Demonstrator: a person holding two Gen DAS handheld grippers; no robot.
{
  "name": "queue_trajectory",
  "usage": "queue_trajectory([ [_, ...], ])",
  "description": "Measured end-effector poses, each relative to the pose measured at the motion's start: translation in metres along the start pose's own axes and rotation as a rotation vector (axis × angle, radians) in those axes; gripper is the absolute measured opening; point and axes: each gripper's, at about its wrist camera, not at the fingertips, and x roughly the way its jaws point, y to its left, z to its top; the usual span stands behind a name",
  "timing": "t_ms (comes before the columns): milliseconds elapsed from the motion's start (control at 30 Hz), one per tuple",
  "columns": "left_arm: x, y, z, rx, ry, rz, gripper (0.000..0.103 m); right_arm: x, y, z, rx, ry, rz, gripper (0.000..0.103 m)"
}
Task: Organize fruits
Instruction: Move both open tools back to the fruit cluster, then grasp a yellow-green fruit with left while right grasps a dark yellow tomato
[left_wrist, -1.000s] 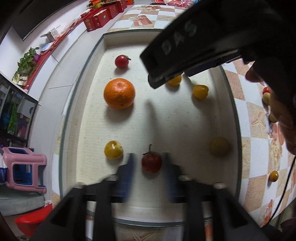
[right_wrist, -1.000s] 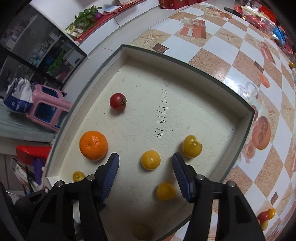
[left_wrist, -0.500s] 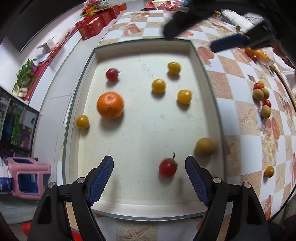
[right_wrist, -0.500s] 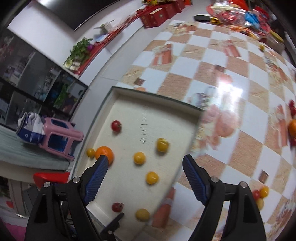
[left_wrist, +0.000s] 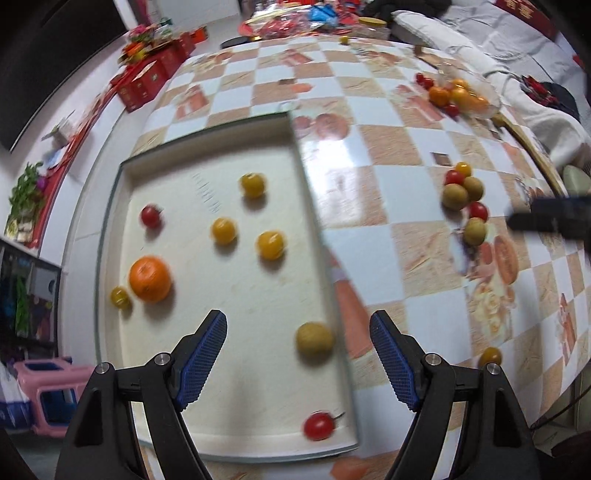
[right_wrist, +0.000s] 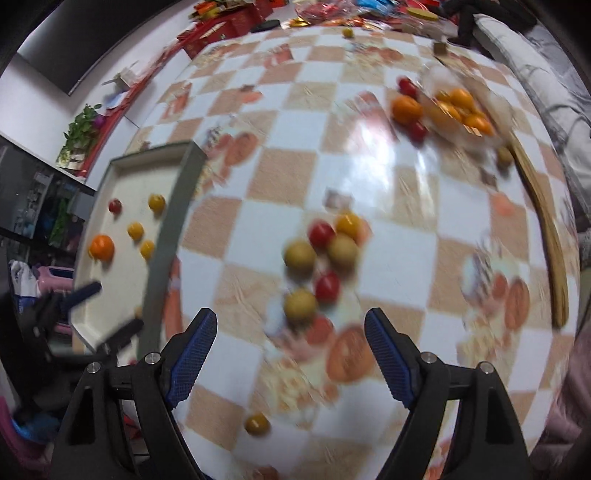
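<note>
A shallow white tray holds an orange, several yellow tomatoes, a brown longan and two red cherry tomatoes, one near the front rim. My left gripper is open and empty above the tray's front right. My right gripper is open and empty above a loose cluster of longans and tomatoes on the checkered table; that cluster also shows in the left wrist view. The tray appears at the left of the right wrist view.
A clear dish of oranges with red tomatoes sits at the far right of the table. A lone yellow tomato lies near the front edge. Red boxes line the far left. A pink stool stands below the table.
My left gripper has let go of the red cherry tomato and pulled back and right, open. My right gripper has left the tray and swung right over the loose cluster.
</note>
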Motion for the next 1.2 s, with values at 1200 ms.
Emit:
queue_trajectory([
  [1200,0.057,-0.133,0.069,0.235,0.050,-0.289,0.059,0.034,0.061,-0.134,-0.269,-0.116,-0.090,0.047],
])
